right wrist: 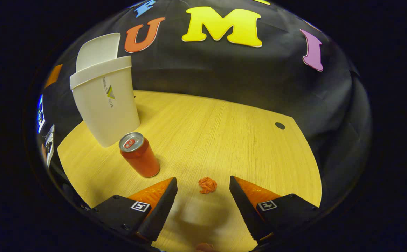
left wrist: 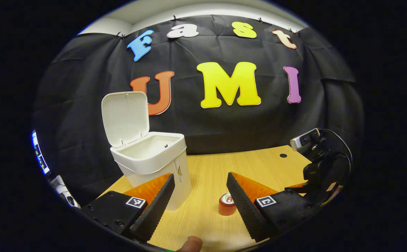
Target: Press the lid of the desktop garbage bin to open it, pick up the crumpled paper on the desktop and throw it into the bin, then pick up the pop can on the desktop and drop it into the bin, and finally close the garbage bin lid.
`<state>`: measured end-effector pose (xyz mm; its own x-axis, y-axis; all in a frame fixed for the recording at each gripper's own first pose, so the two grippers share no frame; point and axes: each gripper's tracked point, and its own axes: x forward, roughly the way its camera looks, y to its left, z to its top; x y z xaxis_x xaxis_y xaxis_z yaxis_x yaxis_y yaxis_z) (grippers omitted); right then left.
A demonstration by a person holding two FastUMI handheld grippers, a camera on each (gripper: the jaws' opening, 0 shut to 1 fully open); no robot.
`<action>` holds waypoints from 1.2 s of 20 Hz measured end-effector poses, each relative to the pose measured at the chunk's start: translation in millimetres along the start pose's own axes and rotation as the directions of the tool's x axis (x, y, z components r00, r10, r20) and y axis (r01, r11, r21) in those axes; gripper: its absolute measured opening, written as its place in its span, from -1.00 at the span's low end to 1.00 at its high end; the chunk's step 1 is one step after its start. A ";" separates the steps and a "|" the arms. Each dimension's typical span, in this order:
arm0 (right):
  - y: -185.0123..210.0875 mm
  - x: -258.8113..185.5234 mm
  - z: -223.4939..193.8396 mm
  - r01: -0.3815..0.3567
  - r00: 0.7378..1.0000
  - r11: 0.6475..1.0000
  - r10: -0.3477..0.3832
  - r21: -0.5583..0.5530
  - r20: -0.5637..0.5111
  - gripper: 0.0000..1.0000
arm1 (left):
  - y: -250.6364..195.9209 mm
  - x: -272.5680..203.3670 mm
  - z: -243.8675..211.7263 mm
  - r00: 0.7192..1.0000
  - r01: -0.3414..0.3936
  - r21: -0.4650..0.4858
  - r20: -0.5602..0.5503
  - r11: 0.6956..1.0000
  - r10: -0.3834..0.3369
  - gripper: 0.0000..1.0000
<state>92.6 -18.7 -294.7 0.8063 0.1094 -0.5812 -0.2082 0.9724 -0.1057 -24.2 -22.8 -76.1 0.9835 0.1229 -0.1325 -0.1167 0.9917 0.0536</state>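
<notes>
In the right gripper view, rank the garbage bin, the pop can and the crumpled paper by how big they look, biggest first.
1. Garbage bin, lid up, clearly the largest.
2. Pop can, standing upright beside the bin.
3. Crumpled paper, smallest, though it lies nearest the camera, ahead of the open right tool.

Both hand-held grippers point(left wrist: 200, 187) point(right wrist: 203, 190) agape, empty

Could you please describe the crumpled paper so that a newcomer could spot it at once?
Start at the white bin with its raised lid, on the wooden table. Nearer stands a red can; beyond it, ahead of the right claw, lies the crumpled paper, a small wrinkled orange ball.
</notes>
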 end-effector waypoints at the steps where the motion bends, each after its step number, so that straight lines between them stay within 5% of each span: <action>1: -2.4 10.2 -4.2 0.009 1.000 1.000 -0.009 0.008 -0.027 0.91 | 0.0 0.5 -2.8 1.000 0.000 -0.002 -0.007 1.000 0.000 0.96; 12: -15.7 70.7 -32.2 0.015 0.971 1.000 -0.009 0.022 -0.237 0.91 | 1.5 13.5 -46.4 0.992 -0.029 -0.027 -0.127 0.999 0.026 0.96; 18: -1.5 73.1 -33.3 -0.003 0.957 0.999 0.017 0.050 -0.289 0.51 | 7.5 13.4 -55.2 0.988 -0.035 -0.033 -0.151 0.999 0.030 0.96; 20: -2.2 70.3 -33.7 0.009 0.949 0.998 0.012 0.066 -0.316 0.18 | 10.9 12.6 -55.9 0.988 -0.037 -0.040 -0.153 0.999 0.031 0.96; 24: -0.2 68.8 -35.6 0.012 0.935 0.998 0.011 0.062 -0.356 0.17 | 14.7 12.1 -50.2 0.990 -0.032 -0.031 -0.140 0.999 0.027 0.96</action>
<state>128.5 -18.7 -363.4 0.5543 0.0397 -0.8314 -0.1637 0.9846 -0.0621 -20.9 -4.9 -126.6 0.9511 0.1536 -0.2681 -0.1519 0.9880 0.0271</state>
